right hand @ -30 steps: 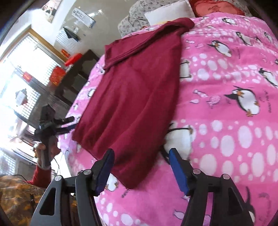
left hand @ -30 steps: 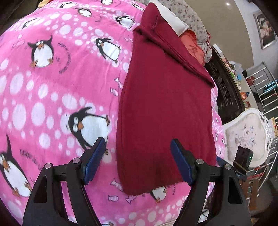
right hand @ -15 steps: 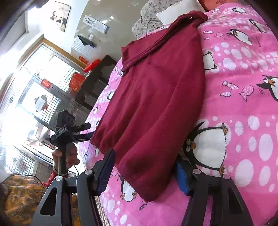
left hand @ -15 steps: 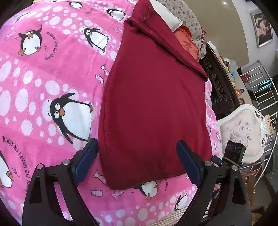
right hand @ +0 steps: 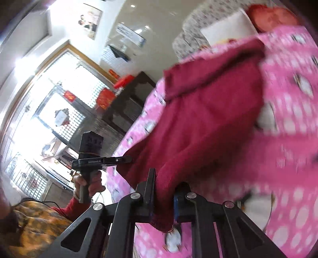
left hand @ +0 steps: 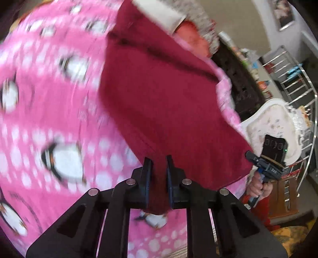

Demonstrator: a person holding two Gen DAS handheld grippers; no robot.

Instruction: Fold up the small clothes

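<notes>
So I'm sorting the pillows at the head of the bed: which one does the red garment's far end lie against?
The white pillow: the red garment runs up to it. The red pillow and the flowered one lie beyond.

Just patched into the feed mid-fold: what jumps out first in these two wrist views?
The dark red garment fills the middle of both views, spread over a bright pink penguin-print blanket. The left gripper and right gripper are each shut on its near hem, one at each corner, and that edge looks lifted off the blanket. Both pictures are motion-blurred.
</notes>
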